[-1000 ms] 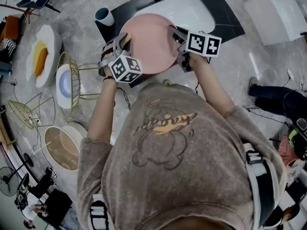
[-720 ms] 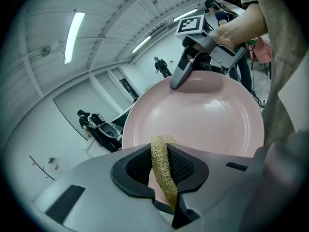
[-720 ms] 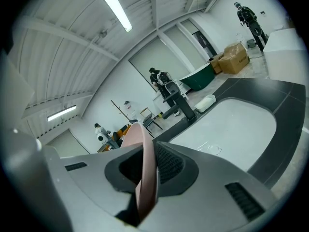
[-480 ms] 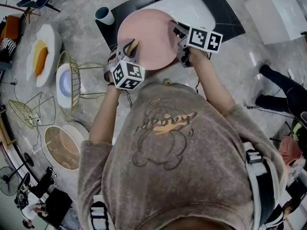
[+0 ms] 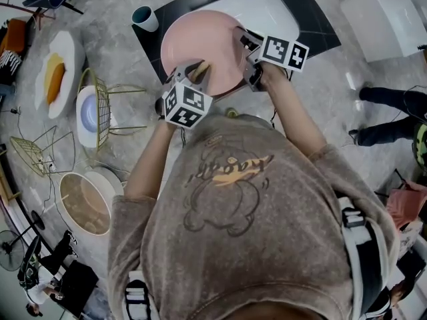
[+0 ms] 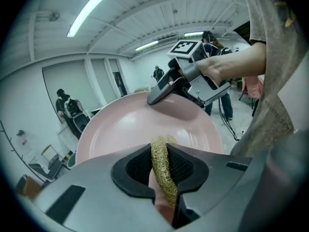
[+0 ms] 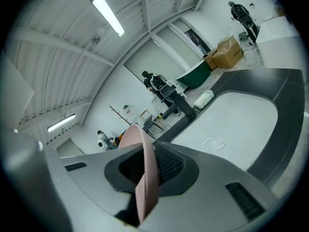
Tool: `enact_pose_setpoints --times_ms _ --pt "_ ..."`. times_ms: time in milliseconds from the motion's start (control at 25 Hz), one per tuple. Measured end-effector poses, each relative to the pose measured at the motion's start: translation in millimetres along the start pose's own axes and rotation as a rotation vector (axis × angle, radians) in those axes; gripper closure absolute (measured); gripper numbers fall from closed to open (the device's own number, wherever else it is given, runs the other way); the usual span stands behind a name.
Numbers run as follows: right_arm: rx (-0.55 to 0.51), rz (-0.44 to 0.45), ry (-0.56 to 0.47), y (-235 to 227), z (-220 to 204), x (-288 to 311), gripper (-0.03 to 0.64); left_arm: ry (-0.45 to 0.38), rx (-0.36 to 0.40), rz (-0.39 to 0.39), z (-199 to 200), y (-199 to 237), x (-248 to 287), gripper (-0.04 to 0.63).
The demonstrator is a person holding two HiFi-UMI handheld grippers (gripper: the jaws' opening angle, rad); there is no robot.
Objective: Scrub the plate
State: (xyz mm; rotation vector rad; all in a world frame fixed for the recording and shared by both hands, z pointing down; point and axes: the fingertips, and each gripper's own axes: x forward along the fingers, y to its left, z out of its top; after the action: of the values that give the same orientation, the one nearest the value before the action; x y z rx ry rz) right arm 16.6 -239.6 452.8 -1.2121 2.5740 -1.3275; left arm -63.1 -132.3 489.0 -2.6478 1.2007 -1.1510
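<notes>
The pink plate [image 5: 200,49] was off the counter, tilted, over the near edge of the white sink [image 5: 273,15]. My right gripper [image 5: 245,45] supported it. The jaws were closed to a narrow gap on the plate's right rim, with one pad on each face, as the right gripper view showed edge-on.

My left gripper [image 6: 164,170] had its jaws closed on a coarse straw-coloured scrubber [image 6: 161,153]. The scrubber stood on edge between the pads, and its front end projected toward the plate's face. In the head view it sat at the near left part of that face. Firm contact could not be confirmed.

Progress assessment:
1. Completed: plate lifted and secured; scrubber gripped and brought to the surface.
2. In hand, by my judgement: scrubbing of the upper face.
3. The visible face was plain pink, with no food residue, foam or water to be seen, so the area already covered could not be determined.
4. Remaining, by my judgement: the rest of the face, the rim under my right pads, and possibly the underside.

Markings:
- Plate, scrubber and sink: no brand or label visible.
- Marker cubes on both grippers: black-and-white square patterns only, no lettering.
- Sweatshirt [image 5: 233,199]: cartoon figure beneath one word in script, not legible with confidence.
</notes>
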Motion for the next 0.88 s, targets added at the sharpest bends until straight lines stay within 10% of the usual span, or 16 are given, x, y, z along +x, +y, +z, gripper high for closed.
enact_pose_setpoints --times_ms 440,880 --pt "0.029 0.030 0.022 15 -14 7 0.571 -0.092 -0.029 -0.112 42 -31 15 0.522" --pt "-0.021 0.014 0.041 13 -27 3 0.578 -0.104 -0.095 -0.003 53 -5 21 0.522"
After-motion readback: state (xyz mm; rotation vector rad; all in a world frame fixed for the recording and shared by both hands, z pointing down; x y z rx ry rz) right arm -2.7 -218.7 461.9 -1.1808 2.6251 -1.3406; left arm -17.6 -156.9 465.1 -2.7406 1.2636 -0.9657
